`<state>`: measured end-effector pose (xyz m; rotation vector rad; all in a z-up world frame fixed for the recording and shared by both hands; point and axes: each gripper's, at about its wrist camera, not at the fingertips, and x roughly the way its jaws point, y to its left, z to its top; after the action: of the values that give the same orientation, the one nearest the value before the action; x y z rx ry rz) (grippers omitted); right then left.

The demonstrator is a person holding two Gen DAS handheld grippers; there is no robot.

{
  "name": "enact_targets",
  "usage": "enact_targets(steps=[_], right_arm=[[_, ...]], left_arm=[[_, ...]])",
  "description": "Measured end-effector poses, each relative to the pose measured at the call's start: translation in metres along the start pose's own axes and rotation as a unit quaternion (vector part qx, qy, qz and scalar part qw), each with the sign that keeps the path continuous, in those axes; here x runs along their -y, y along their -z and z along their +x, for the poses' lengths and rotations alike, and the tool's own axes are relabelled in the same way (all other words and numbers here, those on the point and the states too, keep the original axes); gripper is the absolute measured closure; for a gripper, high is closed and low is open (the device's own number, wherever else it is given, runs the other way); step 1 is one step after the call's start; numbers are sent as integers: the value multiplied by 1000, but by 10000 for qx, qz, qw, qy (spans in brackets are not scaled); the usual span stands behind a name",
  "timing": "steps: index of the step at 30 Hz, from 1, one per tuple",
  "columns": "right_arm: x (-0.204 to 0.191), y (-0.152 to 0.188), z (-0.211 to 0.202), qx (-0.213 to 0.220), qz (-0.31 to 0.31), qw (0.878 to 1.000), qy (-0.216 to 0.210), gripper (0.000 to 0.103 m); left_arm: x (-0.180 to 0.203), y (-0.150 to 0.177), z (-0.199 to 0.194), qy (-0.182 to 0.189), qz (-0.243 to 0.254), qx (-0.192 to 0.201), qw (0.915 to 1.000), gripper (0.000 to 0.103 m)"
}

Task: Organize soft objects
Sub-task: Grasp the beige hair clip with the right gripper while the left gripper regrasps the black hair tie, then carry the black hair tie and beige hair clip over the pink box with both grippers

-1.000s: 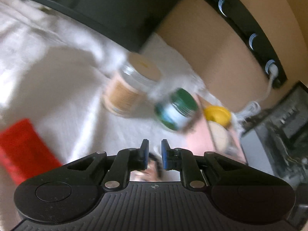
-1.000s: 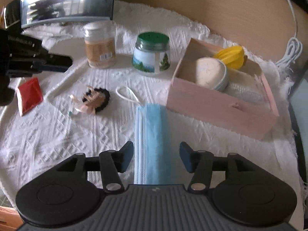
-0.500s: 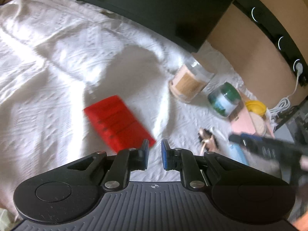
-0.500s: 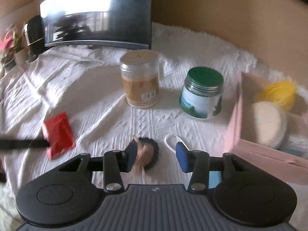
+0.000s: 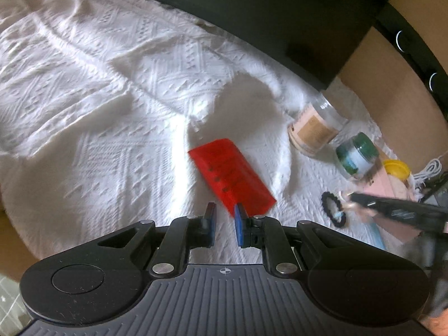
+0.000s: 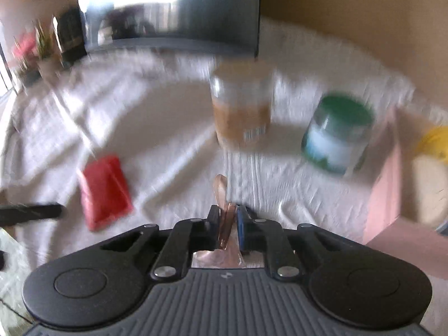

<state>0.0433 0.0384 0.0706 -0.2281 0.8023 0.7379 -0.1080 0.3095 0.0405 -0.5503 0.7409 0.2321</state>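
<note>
My right gripper (image 6: 227, 215) is shut on the peach ribbon (image 6: 221, 193) of a black hair scrunchie; in the left wrist view the scrunchie (image 5: 331, 208) hangs at the right gripper's tip (image 5: 364, 200) over the cloth. My left gripper (image 5: 224, 218) is nearly shut and empty, just above the near corner of a flat red packet (image 5: 231, 175), which also shows in the right wrist view (image 6: 105, 190). A pink box (image 6: 392, 184) at the right holds a yellow object (image 6: 435, 142) and a cream round pad (image 6: 431, 187). A blue face mask's edge (image 5: 378, 238) lies by the box.
A white textured cloth (image 5: 98, 98) covers the surface. A tan-labelled jar (image 6: 242, 112) and a green-lidded jar (image 6: 337, 131) stand at the back. A dark monitor (image 6: 173, 11) stands behind them. A white cable (image 5: 432, 168) lies at the far right.
My right gripper has closed on the scrunchie's ribbon and lifted it. My left gripper has moved so that the red packet now lies right ahead of its fingertips.
</note>
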Motion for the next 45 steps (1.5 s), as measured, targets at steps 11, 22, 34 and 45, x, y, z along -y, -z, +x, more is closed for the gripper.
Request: enact_targets(steps=[11,22,34,45], right_arm=[[47,31,-79,346,510,9938,925,90],[77,109,-96,-223,1177,9762,1805,90],[105,132,-110,-180,1716,9617,2129,90],[111,144,-93,-300,1793,9597,2145,86]], left_arm=[[95,-10,65,865,1134,-563,9882,88],[178,-5,139,454,2626,-984,9588,85],[192,-1,138,1037,2856,-1663,9381,84],[172,-11,123,1706,1850,-1353,9583,83]])
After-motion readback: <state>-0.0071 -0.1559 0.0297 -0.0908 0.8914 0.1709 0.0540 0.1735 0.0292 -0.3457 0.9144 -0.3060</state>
